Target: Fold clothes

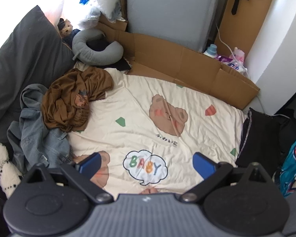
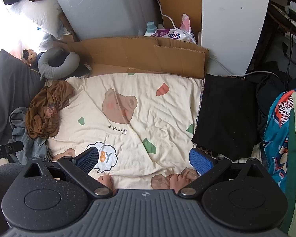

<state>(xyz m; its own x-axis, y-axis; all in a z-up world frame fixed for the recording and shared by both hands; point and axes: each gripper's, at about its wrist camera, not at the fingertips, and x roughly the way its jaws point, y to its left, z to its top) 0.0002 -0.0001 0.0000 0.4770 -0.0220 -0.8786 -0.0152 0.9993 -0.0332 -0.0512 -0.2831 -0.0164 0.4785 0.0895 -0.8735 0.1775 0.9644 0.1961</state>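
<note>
- 2 grippers, left gripper (image 1: 146,164) and right gripper (image 2: 144,159), are held spread wide, nothing clamped.
- Brown shirt (image 1: 75,98) is seen crumpled at left of frame, nearer the left one.

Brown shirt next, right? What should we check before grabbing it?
1. Left gripper open, nothing in it: ok.
2. Right gripper open, nothing in it: ok.
3. Brown shirt in view, nothing on top: ok.
4. Shirt free of the jeans: not ok, it lies partly on them.
5. Bare space on the cream blanket for folding: ok.
6. Shirt's collar or hem findable: cannot tell, it is crumpled.
</note>
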